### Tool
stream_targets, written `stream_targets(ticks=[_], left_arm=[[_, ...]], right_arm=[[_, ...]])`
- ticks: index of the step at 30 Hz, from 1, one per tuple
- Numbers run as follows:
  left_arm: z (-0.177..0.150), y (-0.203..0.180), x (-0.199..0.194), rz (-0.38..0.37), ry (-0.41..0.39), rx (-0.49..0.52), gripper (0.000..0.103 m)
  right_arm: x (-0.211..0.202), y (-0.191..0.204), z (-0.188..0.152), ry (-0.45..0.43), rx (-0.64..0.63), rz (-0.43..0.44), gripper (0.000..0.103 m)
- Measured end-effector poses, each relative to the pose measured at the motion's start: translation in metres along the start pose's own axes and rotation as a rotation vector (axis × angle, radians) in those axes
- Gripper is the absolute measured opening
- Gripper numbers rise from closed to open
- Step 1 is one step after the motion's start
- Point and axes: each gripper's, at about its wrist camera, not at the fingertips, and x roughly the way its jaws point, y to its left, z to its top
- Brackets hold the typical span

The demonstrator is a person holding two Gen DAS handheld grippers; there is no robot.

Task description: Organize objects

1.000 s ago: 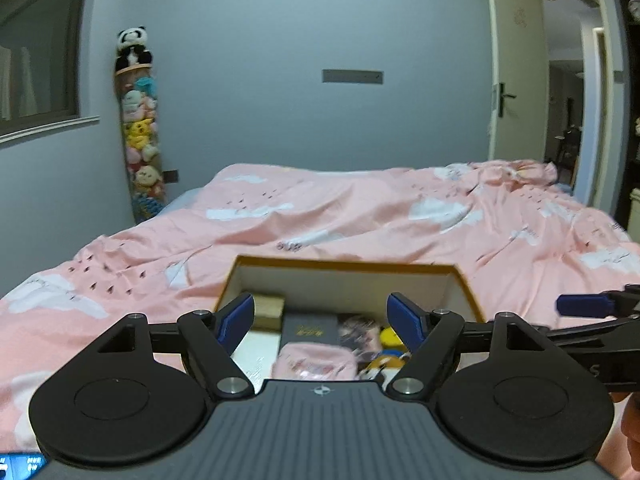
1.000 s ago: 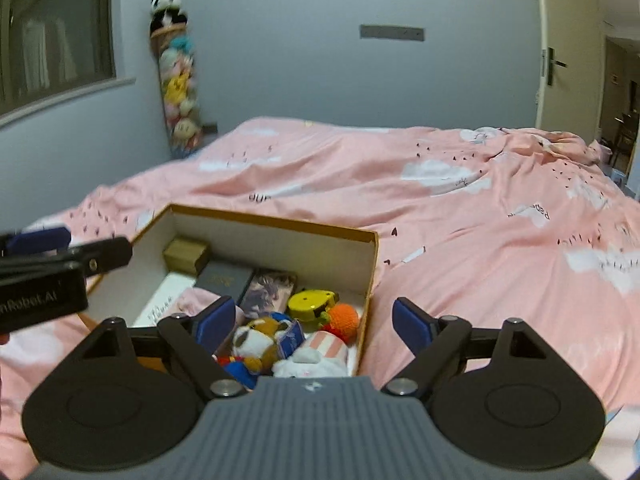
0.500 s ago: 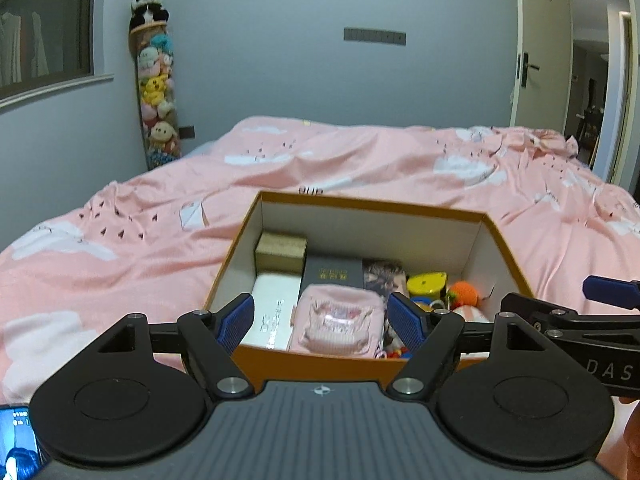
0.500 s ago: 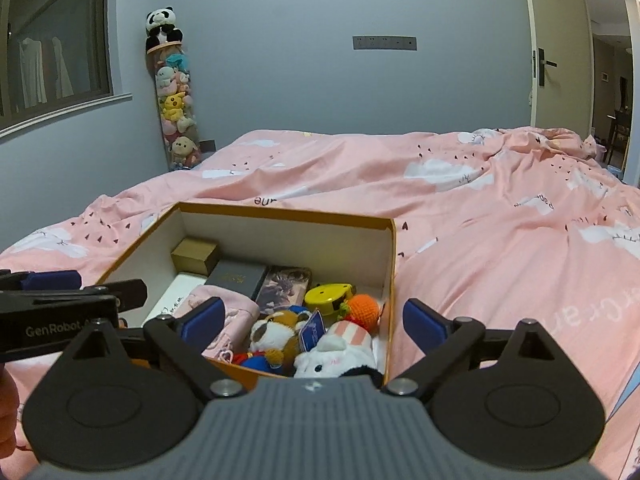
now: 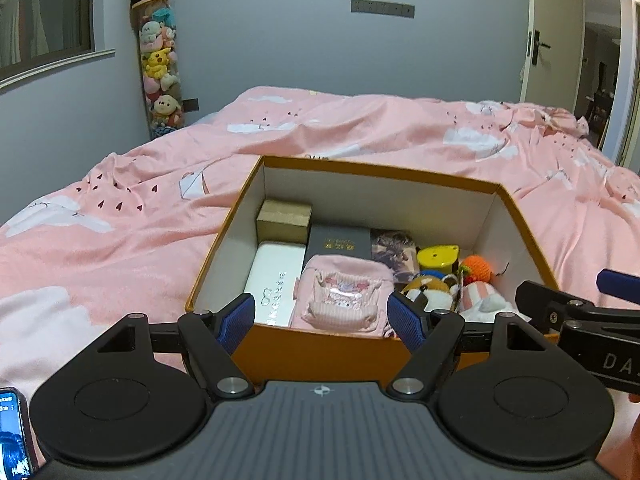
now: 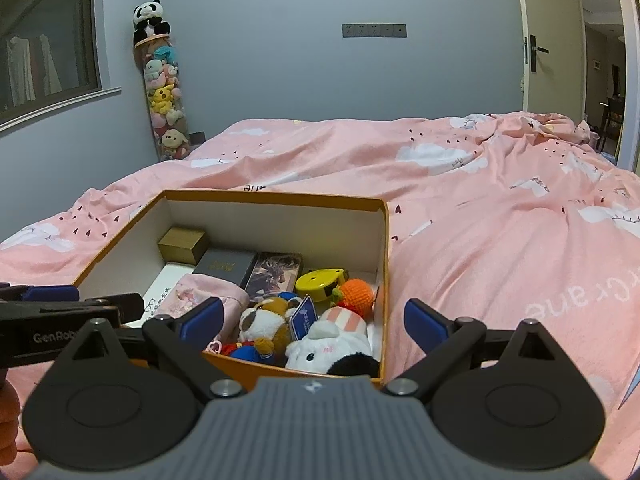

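An open orange box [image 5: 380, 170] sits on the bed, also in the right wrist view [image 6: 276, 196]. It holds a pink pouch [image 5: 344, 292], a white case [image 5: 276, 276], a small brown box [image 5: 284, 220], a dark book [image 5: 338, 242], a yellow item [image 5: 438, 258], an orange knitted ball [image 6: 356, 292] and plush toys [image 6: 266, 324]. My left gripper [image 5: 321, 318] hovers open at the box's near wall, over the pouch. The right gripper [image 6: 313, 318] hangs open above the plush toys at the box's near right corner. Neither holds anything.
A pink duvet [image 6: 500, 216] covers the whole bed around the box. A clear tube of plush toys [image 5: 160, 76] stands against the far wall. A phone [image 5: 12, 436] shows at the lower left. A door [image 6: 548, 36] stands open at the right.
Both grippers have sunk toward the box and the left one has tipped downward, so the inside now shows in full. The right jaws have spread wider.
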Motion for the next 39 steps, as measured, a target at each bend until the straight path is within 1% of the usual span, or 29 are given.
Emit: stream_targets(ticks=[5,11,16,39], left_arm=[[0.0003,0.0025,0.0036,0.005,0.030,-0.005,0.088],[-0.0021,0.0052,0.0065,0.018,0.056,-0.003,0.088],[-0.0028,0.0045,0.0060,0.018,0.056,0.003,0.088],[-0.0017,0.0043,0.0029,0.018,0.052,0.001,0.088]], right_arm=[[0.0001,0.0026,-0.0014,0.008,-0.010,0.005,0.097],[0.0014,0.0020,-0.0014,0.027,-0.014,-0.019,0.097],[0.0019,0.0007,-0.0032,0.042,-0.008,-0.022,0.097],[0.0000,0.0014,-0.0044,0.047,-0.007,-0.020,0.098]])
